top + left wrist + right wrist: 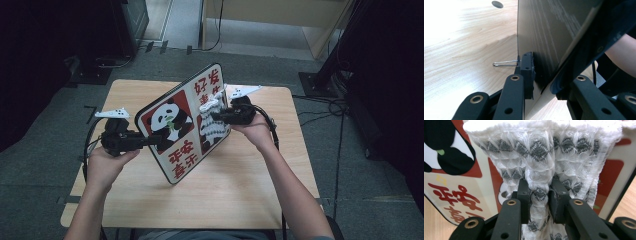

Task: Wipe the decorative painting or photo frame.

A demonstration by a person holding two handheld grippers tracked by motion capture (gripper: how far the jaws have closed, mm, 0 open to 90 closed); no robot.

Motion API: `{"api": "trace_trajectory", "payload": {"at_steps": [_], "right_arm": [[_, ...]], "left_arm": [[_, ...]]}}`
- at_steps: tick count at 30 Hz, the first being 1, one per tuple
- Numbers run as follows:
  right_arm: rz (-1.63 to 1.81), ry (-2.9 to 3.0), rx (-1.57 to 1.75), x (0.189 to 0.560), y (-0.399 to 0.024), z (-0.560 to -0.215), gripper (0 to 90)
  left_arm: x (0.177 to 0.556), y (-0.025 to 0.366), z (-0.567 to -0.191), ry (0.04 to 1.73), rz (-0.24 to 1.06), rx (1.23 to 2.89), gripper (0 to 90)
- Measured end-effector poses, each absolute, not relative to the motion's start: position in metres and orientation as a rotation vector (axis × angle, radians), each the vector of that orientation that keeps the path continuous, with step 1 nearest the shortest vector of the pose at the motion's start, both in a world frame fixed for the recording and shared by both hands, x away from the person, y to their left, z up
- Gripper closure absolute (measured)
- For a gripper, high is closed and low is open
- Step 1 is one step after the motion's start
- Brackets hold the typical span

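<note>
- The panda board (pixel 172 131) stands tilted on its lower edge above the middle of the wooden table (pixel 240 185); it is the landmark for what follows.
- The left gripper (pixel 159 140) comes in at the board's left edge, its jaws pinching that edge: in the left gripper view one pad (pixel 527 68) lies flat against the dark back of the board (pixel 544 32), the other jaw on the printed side.
- A thin wire stand (pixel 505 63) sticks out from the back of the board, just beside that pad.
- The right gripper (pixel 216 117) is at the board's right half, its jaws pressed on a bunched white and grey patterned cloth (pixel 541 157) that lies against the printed face (pixel 454 187).
- The step in hand appears to be wiping the board's face while the left gripper steadies it.
- The next move likely calls for dragging the cloth across the face with light pressure, while the left grip holds firm so the board does not tip or slide.
</note>
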State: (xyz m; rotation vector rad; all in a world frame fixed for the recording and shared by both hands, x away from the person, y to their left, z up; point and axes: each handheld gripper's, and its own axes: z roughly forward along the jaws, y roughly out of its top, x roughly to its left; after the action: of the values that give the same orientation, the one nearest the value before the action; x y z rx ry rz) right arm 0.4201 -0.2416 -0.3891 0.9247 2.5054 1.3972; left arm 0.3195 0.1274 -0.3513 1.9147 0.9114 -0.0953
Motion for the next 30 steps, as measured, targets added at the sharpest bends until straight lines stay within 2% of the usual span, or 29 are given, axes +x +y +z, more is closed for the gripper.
{"api": "trace_trajectory", "payload": {"at_steps": [30], "right_arm": [[1.303,2.577,1.022,0.418,-0.251,-0.433,75.5]], "left_arm": [[0.32,0.126,-0.351,0.897,-0.11,1.92,73.5]]}}
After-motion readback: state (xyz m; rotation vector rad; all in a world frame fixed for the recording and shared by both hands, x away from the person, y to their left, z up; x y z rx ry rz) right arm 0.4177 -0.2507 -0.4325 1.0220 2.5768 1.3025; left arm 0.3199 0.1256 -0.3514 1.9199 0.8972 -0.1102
